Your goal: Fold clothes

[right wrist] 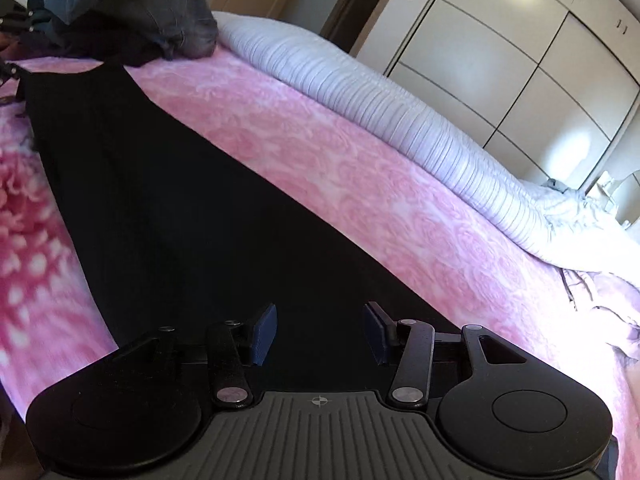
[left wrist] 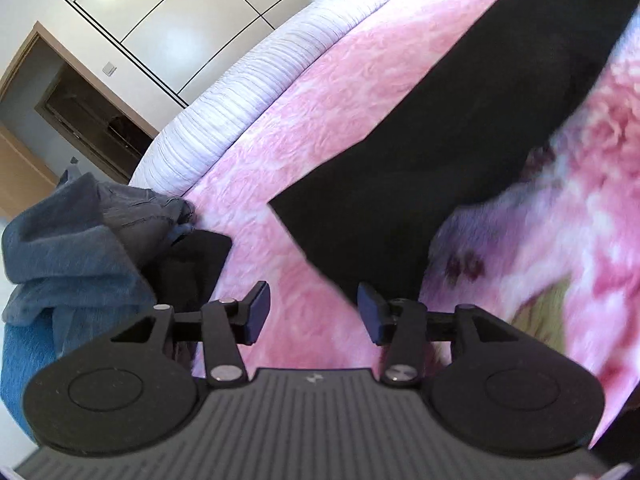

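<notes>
The long black cloth garment (right wrist: pixel 168 200) lies stretched flat across the pink floral fleece blanket (right wrist: pixel 340 184) that covers the bed, one end beneath each tool. The landmark here is that garment.

The main risk, as I judge it, is a grab that takes blanket along with cloth: the fleece is plush and sits directly under the thin black fabric, so a tool closing too deep could pinch both layers and drag the blanket up when the fold starts. At the left end the tool sits half off the garment's edge, with pink fleece showing between the pads, so it could close on blanket alone or catch only a corner, and the fold would go crooked. A lift by one end alone would likely bunch the slack cloth in the middle.

The left tool (left wrist: pixel 314 312) is released, jaws spread, holding nothing, pointing along the garment from its narrow end, tilted down toward the bed. The right tool (right wrist: pixel 320 330) is also released and empty, low over the garment's wide end, with black cloth filling the gap between its blue pads (right wrist: pixel 265 332).

Beyond the garment's far end from the right tool, a heap of grey and blue clothes (right wrist: pixel 132 8) sits on the bed.
</notes>
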`<move>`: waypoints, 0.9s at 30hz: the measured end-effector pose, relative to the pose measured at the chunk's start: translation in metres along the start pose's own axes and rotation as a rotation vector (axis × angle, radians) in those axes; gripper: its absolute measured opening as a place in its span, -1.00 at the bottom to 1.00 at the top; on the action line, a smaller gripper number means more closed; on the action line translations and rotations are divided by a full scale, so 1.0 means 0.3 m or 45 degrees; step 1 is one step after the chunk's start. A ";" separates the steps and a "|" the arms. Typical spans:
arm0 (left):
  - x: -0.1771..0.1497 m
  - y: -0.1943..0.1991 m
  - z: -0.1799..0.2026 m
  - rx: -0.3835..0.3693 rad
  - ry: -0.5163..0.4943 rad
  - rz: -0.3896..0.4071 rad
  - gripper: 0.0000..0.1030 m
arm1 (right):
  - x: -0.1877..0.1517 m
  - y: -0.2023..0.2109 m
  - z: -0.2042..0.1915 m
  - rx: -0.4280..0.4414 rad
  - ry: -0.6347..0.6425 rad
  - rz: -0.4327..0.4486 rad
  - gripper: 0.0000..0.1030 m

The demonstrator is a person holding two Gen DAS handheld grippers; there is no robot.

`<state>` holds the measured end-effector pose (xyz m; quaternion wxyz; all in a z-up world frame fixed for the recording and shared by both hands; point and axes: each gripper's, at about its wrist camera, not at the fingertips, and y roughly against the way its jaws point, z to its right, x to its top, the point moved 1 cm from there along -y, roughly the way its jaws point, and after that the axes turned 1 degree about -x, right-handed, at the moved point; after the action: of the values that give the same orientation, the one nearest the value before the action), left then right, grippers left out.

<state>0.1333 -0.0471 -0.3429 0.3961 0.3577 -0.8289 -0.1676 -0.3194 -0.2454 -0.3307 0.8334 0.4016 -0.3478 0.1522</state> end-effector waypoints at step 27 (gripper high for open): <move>0.039 0.011 0.091 -0.025 -0.286 0.092 -0.38 | 0.417 0.013 -0.667 0.377 0.276 0.209 0.32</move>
<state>0.1056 -0.0533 -0.3521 0.3098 0.3026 -0.8788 -0.2002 -0.1408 -0.0910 -0.3277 0.7827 0.4713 -0.2615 0.3113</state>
